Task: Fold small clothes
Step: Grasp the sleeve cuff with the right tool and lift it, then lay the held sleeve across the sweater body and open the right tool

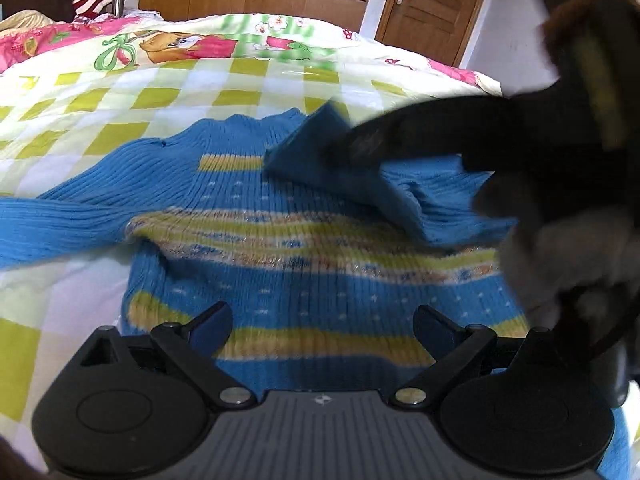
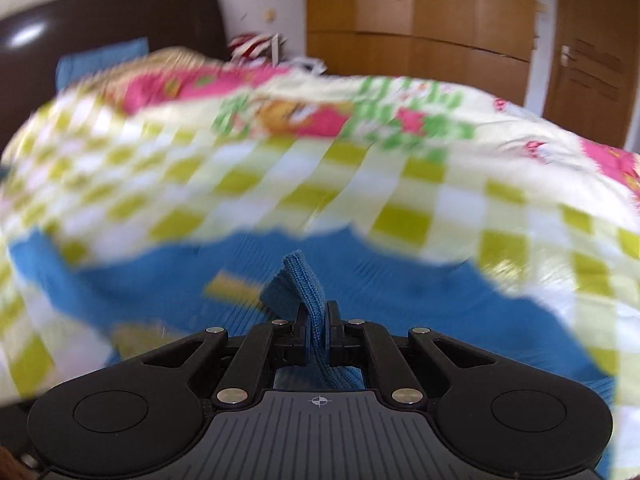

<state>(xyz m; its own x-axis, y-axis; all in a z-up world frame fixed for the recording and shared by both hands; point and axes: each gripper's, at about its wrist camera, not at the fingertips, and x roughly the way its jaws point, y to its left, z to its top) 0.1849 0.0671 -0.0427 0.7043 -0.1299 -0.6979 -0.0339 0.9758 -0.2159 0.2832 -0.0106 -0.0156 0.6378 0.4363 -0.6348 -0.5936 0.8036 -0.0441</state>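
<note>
Folding in progress: sweater lies flat on the bed, collar away from the camera, long axis running away from the left tool. Right tool is clamped on the sleeve cuff, lifted over the chest, coming in from the right. Left tool gapes wide, empty, above the hem. Other sleeve trails off left, so the left hand is nearer it. No readable writing or brand.

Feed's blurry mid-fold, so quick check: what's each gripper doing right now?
Left gripper: open, fingers apart over the sweater, holding nothing.
Right gripper: closed on the sweater's blue sleeve.
</note>
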